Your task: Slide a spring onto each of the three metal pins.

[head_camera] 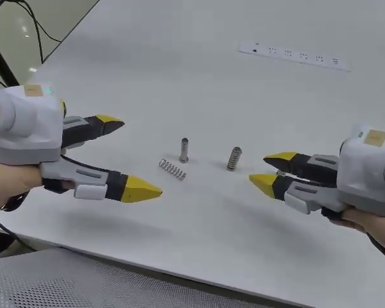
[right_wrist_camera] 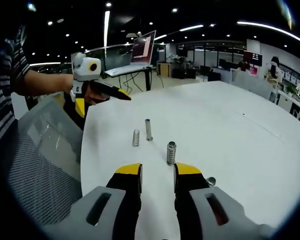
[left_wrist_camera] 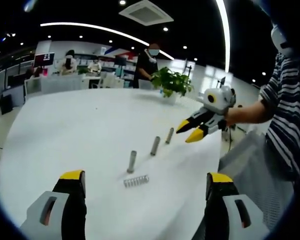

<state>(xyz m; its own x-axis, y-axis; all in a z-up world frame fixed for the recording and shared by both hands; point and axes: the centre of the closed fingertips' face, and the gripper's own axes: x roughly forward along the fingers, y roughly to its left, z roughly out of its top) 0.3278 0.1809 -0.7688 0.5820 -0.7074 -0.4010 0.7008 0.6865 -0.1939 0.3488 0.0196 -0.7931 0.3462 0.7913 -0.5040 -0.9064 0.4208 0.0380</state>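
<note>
On the white table (head_camera: 199, 77) a bare metal pin (head_camera: 184, 149) stands upright. A loose spring (head_camera: 172, 169) lies just left of its base. A second pin (head_camera: 234, 158) to the right wears a spring. The third pin (right_wrist_camera: 210, 180) stands close beside my right gripper's jaw, and I cannot tell whether it carries a spring. All three pins line up in the left gripper view (left_wrist_camera: 155, 145). My left gripper (head_camera: 136, 156) is wide open, left of the loose spring. My right gripper (head_camera: 267, 169) is narrowly open with nothing between its jaws, just right of the sprung pin.
A white power strip (head_camera: 295, 56) lies at the far right of the table. Black cables (head_camera: 25, 25) hang at the far left. The table's front edge (head_camera: 179, 269) runs close below the grippers, with a grey mesh surface (head_camera: 51, 282) beneath it.
</note>
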